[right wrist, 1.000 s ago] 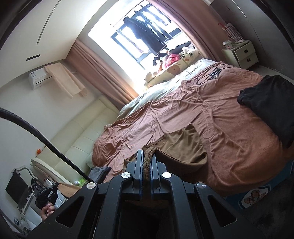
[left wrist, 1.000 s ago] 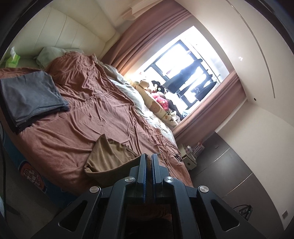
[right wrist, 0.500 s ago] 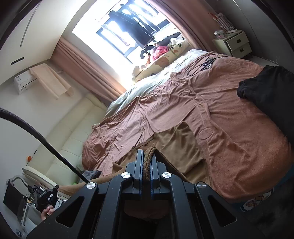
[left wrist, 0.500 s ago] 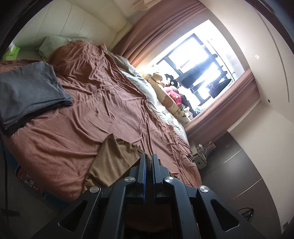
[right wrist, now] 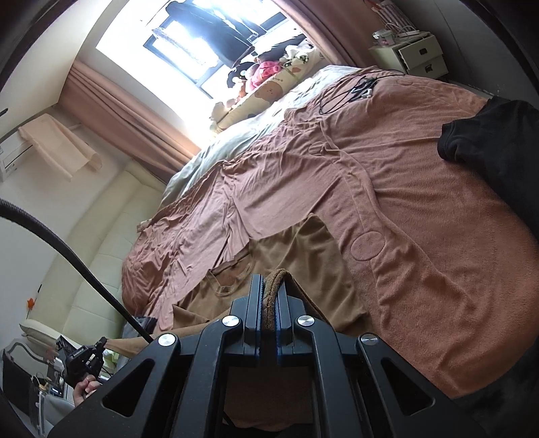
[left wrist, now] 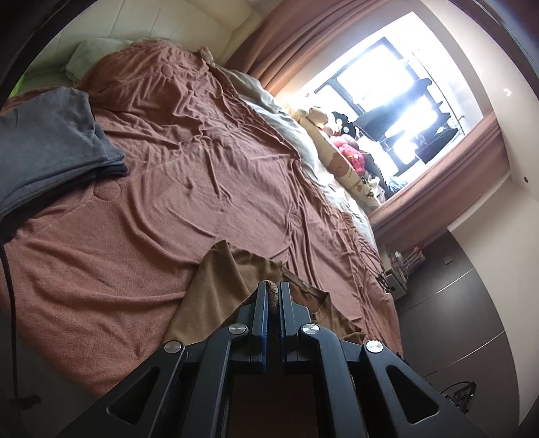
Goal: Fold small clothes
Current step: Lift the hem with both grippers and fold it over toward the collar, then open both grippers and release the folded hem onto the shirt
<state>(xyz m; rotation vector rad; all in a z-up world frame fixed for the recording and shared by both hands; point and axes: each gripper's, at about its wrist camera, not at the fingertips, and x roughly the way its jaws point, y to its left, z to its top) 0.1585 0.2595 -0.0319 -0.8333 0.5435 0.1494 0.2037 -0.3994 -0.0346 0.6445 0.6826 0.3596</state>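
Fingers of both the left gripper (left wrist: 273, 292) and right gripper (right wrist: 271, 284) are pinching folds of the brown shirt (left wrist: 215, 289), which is lying ahead of them, stretching away across the bed (left wrist: 141, 209); neither hand appears nearer.

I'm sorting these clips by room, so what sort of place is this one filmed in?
A bedroom, most likely in a home. A wide bed under a brown blanket fills both views, with a padded headboard, curtains at a bright window, and a white nightstand beside the bed.
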